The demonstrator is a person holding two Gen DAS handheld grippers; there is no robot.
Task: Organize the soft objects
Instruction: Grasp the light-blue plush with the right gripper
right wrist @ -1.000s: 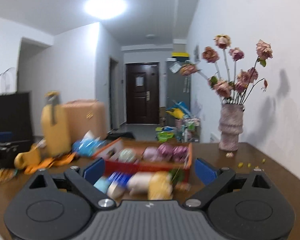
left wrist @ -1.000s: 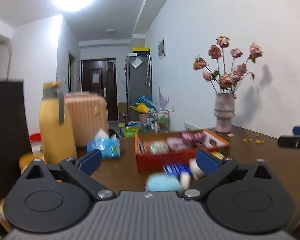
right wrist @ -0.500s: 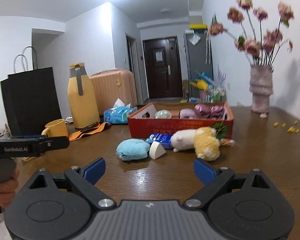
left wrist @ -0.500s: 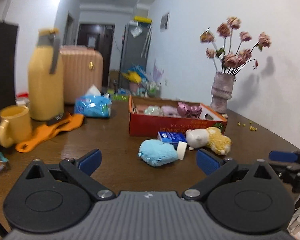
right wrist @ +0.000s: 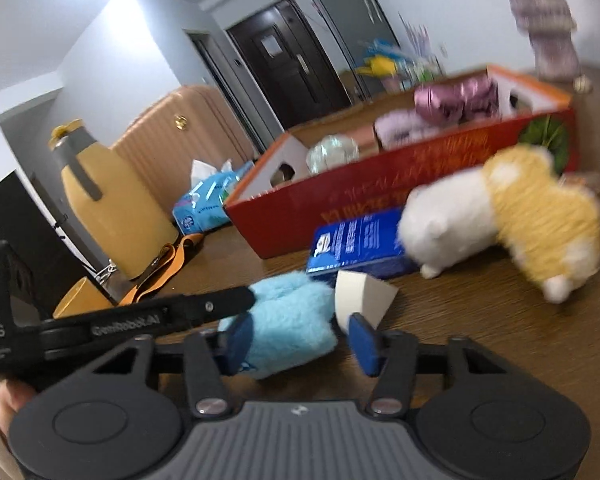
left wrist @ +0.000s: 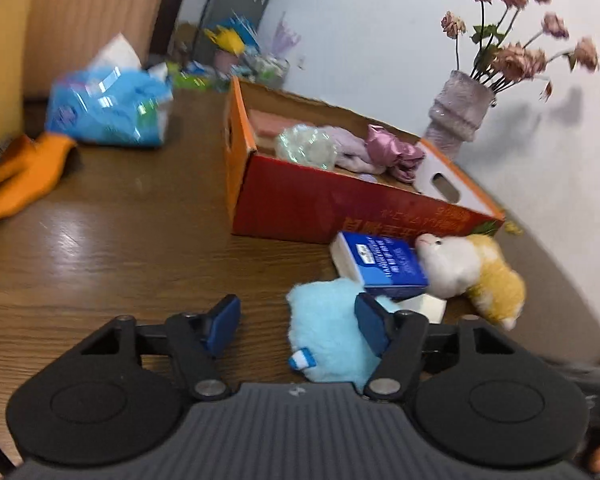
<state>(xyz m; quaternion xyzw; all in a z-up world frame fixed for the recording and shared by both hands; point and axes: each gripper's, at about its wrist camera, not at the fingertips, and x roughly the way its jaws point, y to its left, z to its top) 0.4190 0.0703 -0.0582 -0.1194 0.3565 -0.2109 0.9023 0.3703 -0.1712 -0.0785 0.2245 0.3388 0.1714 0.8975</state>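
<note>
Behind right tongs [right wrist: 298, 340], blue plush [right wrist: 288, 320] partly hidden; grip unclear.

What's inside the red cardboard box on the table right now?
The red box holds a clear crinkly bundle, a pale lilac soft item and shiny pink fabric. Its front wall and these items hide most of the floor.

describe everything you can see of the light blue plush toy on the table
The light blue plush toy is a small, fluffy, rounded cushion-like lump of pale blue fur with a blue-and-white fabric tag at its near edge. It lies on the brown wooden table in front of the red cardboard box. A blue-and-white carton and a white wedge-shaped piece lie against its far side. Both tongs are close over it; whether their pads touch the fur cannot be told.
</note>
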